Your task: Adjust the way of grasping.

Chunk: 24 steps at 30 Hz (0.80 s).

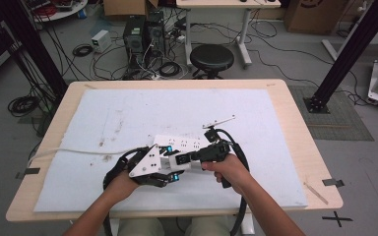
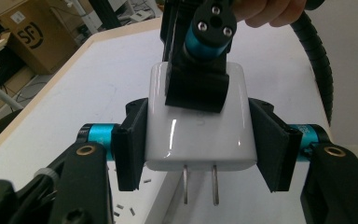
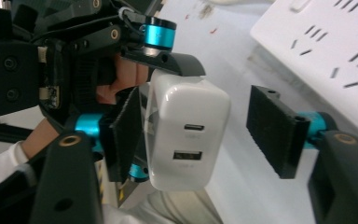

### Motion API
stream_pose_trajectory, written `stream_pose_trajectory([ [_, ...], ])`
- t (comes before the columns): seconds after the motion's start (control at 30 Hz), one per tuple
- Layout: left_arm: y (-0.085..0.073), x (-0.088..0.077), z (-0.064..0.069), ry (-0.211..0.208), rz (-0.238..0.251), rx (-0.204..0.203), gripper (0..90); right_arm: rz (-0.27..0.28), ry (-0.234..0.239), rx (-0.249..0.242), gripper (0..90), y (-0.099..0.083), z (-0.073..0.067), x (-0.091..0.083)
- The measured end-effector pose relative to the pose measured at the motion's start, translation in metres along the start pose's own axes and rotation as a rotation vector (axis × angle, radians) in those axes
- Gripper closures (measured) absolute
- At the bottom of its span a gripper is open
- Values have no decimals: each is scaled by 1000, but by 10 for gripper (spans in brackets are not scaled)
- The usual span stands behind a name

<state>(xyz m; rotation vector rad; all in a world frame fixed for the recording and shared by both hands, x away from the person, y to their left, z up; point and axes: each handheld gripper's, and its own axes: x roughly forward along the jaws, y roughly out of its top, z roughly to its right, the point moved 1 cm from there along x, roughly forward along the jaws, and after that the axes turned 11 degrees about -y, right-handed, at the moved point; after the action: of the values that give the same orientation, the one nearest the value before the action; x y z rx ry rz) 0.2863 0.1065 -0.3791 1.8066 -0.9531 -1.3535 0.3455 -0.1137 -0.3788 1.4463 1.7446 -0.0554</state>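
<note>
White charger (image 2: 199, 126) is being clamped by the left tongs (image 2: 199, 140), one black pad pressed flat on each of its side faces. Two metal prongs (image 2: 200, 184) are being pointed toward the left gripper camera, clear of the pads. In the right gripper view the charger (image 3: 189, 135) is being shown port-face on, two ports visible. Right tongs (image 3: 200, 135) are being brought around the same charger, jaws partway closed: near pad (image 3: 126, 135) is lying against one side, far pad (image 3: 275, 130) is being held apart from the other side, gap visible. No clamp from the right side.

In the high view both tongs (image 1: 174, 164) are being held together above the white mat (image 1: 128, 118) on the tabletop (image 1: 295, 147), just in front of the white power strip (image 1: 192, 143). Charger is being kept in the air, off the mat, beside the strip, not plugged in.
</note>
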Motion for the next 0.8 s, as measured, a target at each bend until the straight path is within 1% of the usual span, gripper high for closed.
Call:
stream_pose_trajectory([
  [0.03,0,0,0,0,0,0,425,0,0,0,388,0,0,0],
  [0.07,0,0,0,-1,-3,4,425,-11,15,3,416,0,0,2],
  [0.1,0,0,0,0,-2,6,425,-11,15,3,416,0,0,2],
  [0.13,0,0,0,-1,-2,6,425,-13,24,8,459,0,0,4],
  [0.17,0,1,0,2,-2,9,425,-13,24,8,459,0,0,4],
  [0.2,0,1,0,2,-8,12,425,-7,49,10,545,-1,0,5],
  [0.27,-1,1,0,1,-12,20,425,-2,55,13,563,-1,1,6],
  [0.3,-1,2,1,6,-22,25,423,-8,56,30,609,-1,1,5],
  [0.37,-1,3,1,14,-24,22,413,-9,49,34,616,-1,2,4],
  [0.43,0,3,0,37,-25,-21,249,1,33,21,624,-2,2,4],
  [0.47,-1,3,0,33,-25,-36,214,5,25,21,626,-2,2,3],
  [0.5,-2,2,-1,34,-24,-37,213,19,16,17,628,-3,4,-1],
  [0.57,-5,-1,-1,32,-23,-47,214,27,13,20,629,-3,5,-2],
  [0.63,-8,-3,-1,32,-20,-61,214,50,-5,-6,630,-5,7,-8],
  [0.67,-10,-5,-1,37,-18,-69,214,50,-5,-6,630,-5,7,-8],
  [0.7,-13,-6,-1,40,-15,-82,213,62,-32,-14,631,-7,8,-12],
  [0.73,-16,-7,-2,44,-14,-92,213,62,-32,-14,631,-7,8,-12],
  [0.77,-19,-9,-2,56,-10,-111,213,88,-51,-23,631,-8,10,-16],
  [0.8,-22,-10,-2,66,-2,-134,213,88,-51,-23,631,-8,10,-16],
])
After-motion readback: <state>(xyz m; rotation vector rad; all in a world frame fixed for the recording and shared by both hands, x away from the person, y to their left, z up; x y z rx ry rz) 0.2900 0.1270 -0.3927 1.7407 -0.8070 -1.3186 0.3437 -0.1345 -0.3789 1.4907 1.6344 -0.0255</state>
